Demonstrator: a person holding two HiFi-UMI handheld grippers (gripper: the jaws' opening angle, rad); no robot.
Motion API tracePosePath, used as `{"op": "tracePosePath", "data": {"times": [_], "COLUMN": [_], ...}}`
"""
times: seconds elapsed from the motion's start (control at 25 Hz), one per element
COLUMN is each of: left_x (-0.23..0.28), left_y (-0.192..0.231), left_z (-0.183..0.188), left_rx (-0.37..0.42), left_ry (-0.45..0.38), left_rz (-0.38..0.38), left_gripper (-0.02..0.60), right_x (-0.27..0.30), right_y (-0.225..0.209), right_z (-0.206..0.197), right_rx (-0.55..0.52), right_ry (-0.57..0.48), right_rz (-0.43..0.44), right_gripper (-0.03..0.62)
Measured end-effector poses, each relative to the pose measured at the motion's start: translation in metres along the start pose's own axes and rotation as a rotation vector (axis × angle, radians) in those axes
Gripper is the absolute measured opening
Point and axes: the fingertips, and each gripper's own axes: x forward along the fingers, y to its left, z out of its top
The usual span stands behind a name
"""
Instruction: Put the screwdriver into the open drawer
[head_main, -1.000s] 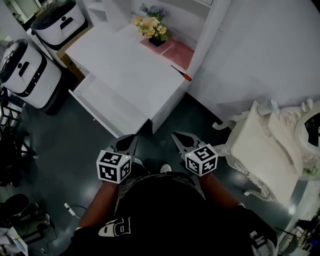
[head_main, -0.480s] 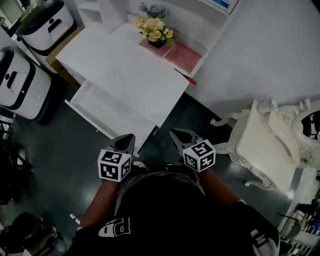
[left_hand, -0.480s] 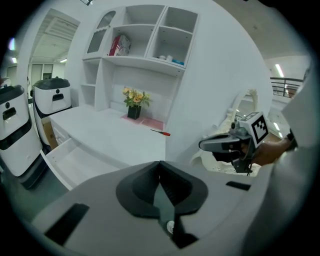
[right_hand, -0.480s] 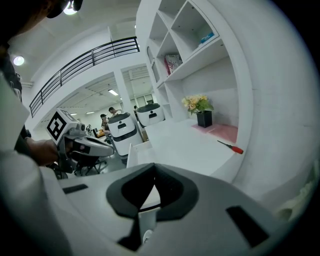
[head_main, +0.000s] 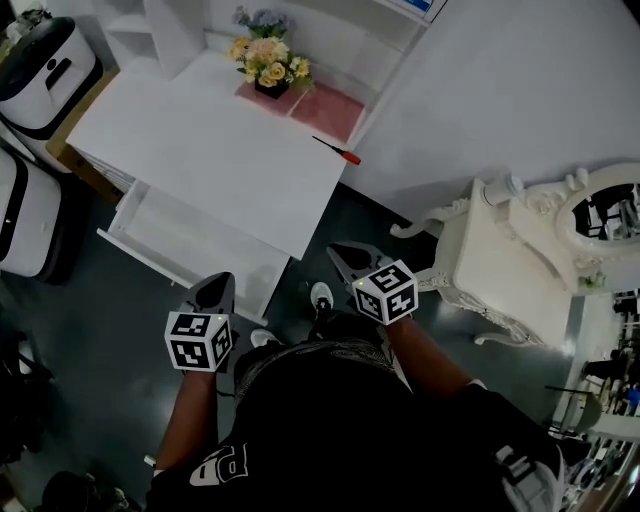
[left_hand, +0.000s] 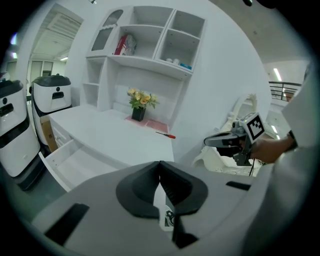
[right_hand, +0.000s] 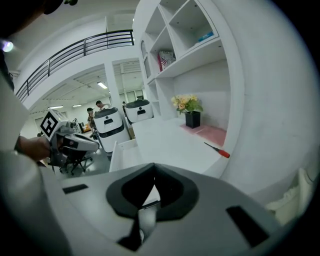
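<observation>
Red-handled screwdriver: on white desk, beside what looks like a pink mat.
Drawer: pulled open.
Left gripper: clenched, empty.
Right gripper: clenched, empty.

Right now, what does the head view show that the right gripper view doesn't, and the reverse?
Only the head view: the oval mirror at the far right and a white shoe on the dark floor. Only the right gripper view: a red-and-white packet in an upper cubby and a black balcony railing. Both: the red-handled screwdriver lying on the white desk, the flowers, the open drawer and the left claw.
</observation>
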Motion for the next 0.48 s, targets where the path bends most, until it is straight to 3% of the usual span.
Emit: {"op": "tracePosePath", "data": {"times": [0.28, 0.48], "left_x": [0.013, 0.033], "left_y": [0.013, 0.031], "left_z": [-0.009, -0.018], "left_rx": [-0.068, -0.167], "left_ry": [0.003, 0.005], "left_rz": [0.084, 0.220], "left_gripper": [0.015, 0.015], "right_x": [0.026, 0.058], "right_y": [-0.080, -0.139], "right_z": [-0.001, -0.005], "right_rx": [-0.069, -0.131], "right_ry": [0.071, 0.140], "right_rz": [-0.062, -0.045], "right_gripper": [0.009, 0.011]}}
